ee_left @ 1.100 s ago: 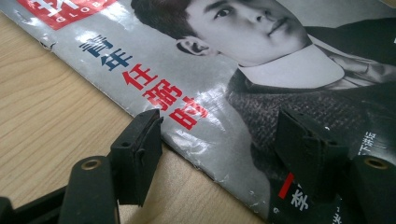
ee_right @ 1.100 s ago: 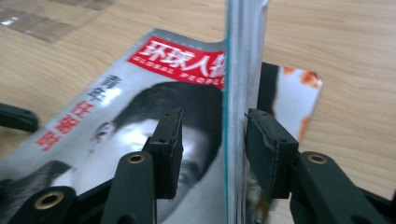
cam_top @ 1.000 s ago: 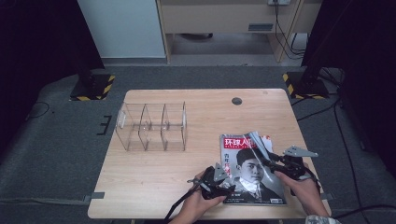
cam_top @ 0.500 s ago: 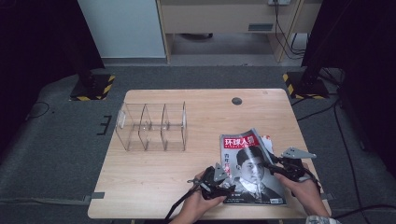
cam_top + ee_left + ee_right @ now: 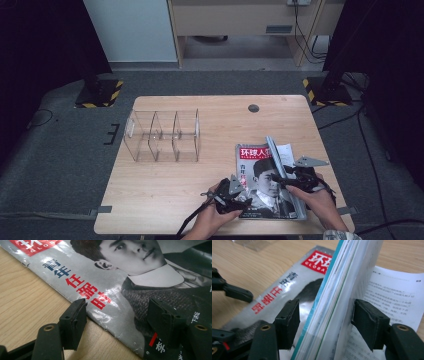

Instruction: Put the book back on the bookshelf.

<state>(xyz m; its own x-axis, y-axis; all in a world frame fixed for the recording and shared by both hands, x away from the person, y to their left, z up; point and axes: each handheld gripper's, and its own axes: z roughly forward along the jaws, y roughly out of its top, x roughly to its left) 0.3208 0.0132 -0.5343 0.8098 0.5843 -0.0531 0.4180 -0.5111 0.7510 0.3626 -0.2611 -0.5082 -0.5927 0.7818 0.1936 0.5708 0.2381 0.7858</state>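
Observation:
A magazine (image 5: 260, 175) with a red title block and a portrait cover lies at the table's front right. My left gripper (image 5: 241, 193) is open over the cover's left edge. In the left gripper view (image 5: 120, 320), one pad hangs over the wood and the other over the cover (image 5: 112, 277). My right gripper (image 5: 279, 178) is at the magazine's right side. Its jaws straddle a raised sheaf of pages (image 5: 342, 290) that stands on edge above the cover (image 5: 284, 287). Those jaws have just been opening, and there is a gap between the left pad (image 5: 287, 322) and the sheaf.
A clear acrylic divider rack (image 5: 162, 136) stands at the back left of the wooden table (image 5: 165, 200). A round cable hole (image 5: 253, 108) sits near the far edge. Black stands on hazard-striped bases (image 5: 97, 92) flank the back corners. The left gripper's jaw (image 5: 234, 292) shows in the right gripper view.
The right hand has edged slightly leftward beside the raised pages. The left hand and the magazine hold still.

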